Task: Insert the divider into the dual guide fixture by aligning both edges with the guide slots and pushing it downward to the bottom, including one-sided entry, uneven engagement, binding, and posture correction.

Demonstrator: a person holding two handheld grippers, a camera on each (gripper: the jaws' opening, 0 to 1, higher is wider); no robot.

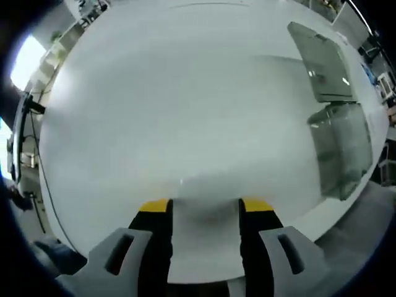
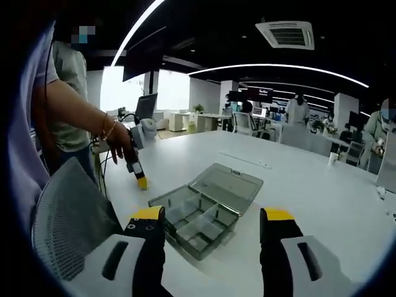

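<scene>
A clear plastic compartment box (image 2: 207, 207) lies open on the white table (image 2: 297, 179), its lid folded back; in the left gripper view the same box (image 1: 337, 105) sits at the right edge, blurred. My left gripper (image 1: 205, 207) hovers open over bare tabletop, nothing between its yellow-tipped jaws. In the right gripper view a person's hand holds that left gripper (image 2: 137, 166) pointing down at the table, left of the box. My right gripper (image 2: 211, 218) stands open just in front of the box, jaws wide apart and empty. No loose divider can be made out.
A mesh chair back (image 2: 65, 219) stands at the lower left by the table edge. A person (image 2: 68, 93) stands at the left. Desks, monitors and seated people fill the far office. A cable (image 1: 37, 161) runs along the table's left rim.
</scene>
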